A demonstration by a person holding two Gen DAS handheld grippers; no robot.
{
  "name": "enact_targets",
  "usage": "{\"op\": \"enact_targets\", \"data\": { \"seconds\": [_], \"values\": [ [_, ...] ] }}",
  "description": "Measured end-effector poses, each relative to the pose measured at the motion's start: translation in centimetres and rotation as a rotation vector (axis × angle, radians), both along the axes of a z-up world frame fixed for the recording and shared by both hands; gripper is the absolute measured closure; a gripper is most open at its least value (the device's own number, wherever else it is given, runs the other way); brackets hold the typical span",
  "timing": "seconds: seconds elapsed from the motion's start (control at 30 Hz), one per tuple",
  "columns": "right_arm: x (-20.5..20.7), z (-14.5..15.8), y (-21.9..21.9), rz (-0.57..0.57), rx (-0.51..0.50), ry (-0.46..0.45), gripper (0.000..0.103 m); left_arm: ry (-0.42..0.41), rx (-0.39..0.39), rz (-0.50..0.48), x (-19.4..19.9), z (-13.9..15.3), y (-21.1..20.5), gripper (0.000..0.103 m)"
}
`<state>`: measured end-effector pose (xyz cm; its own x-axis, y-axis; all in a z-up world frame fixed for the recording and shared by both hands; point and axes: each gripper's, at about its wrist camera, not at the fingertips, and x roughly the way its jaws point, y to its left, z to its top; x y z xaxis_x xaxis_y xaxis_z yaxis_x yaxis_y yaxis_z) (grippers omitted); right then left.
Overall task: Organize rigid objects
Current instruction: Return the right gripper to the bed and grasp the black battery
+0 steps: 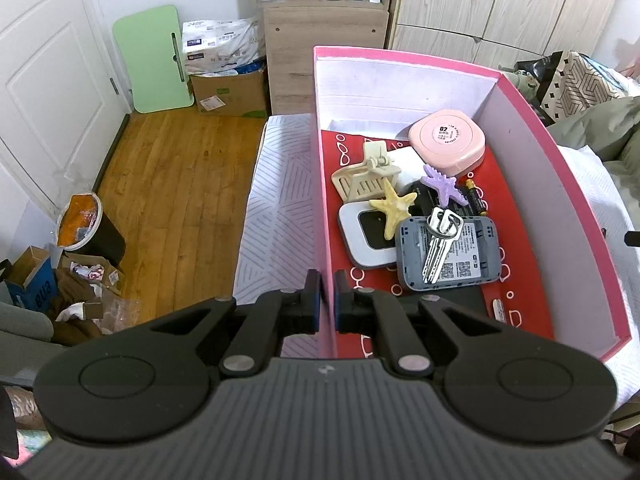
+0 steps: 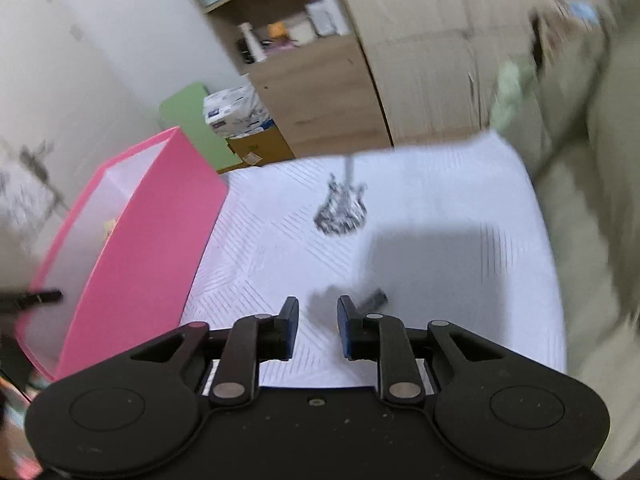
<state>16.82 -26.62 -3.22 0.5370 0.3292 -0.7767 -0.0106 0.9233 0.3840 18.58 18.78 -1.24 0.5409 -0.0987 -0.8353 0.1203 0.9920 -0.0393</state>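
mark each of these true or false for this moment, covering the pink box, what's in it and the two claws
1. The left claw is clamped on the wall of the pink box. True.
2. The keys lie on the pink round case. False: they lie on the grey device.
3. The right claw holds the metal whisk. False: its jaws stand apart with nothing between them, and the whisk lies further off on the white cover.
4. A yellow starfish and a purple starfish are both in the box. True.
5. The box is empty. False: it holds several items, including a cream hair clip.
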Motion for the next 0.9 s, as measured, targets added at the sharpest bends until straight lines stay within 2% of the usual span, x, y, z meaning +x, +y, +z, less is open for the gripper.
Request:
{"op": "enact_targets", "data": {
  "seconds": [0.17, 0.3, 0.43, 0.67, 0.77, 0.9],
  "values": [
    [0.0, -1.7, -0.4, -0.058, 0.026, 0.022, 0.074, -0.004, -0.001, -0.006, 0.0, 0.0, 0.0, 0.097],
    [0.9, -2.8, 0.3, -0.082, 0.01, 0.031, 0.074, -0.005, -0.015, -0.009, 0.0, 0.0, 0.2, 0.096],
    [2.0, -3.6, 1.3, -0.089, -0.058, 0.039, 0.073, -0.009, -0.024, -0.016, 0.0, -0.1, 0.4, 0.096],
    [1.8, -3.8, 4.1, -0.037, -0.209, -0.06, 0.072, -0.015, -0.047, -0.034, -0.1, -0.1, 0.8, 0.094],
    [1.2, -3.9, 4.6, -0.034, -0.265, -0.089, 0.081, -0.017, -0.052, -0.041, -0.1, -0.1, 0.9, 0.094],
    [1.0, -3.5, 4.1, -0.049, -0.266, -0.086, 0.091, -0.018, -0.057, -0.041, -0.1, -0.2, 1.0, 0.094]
  ]
}}
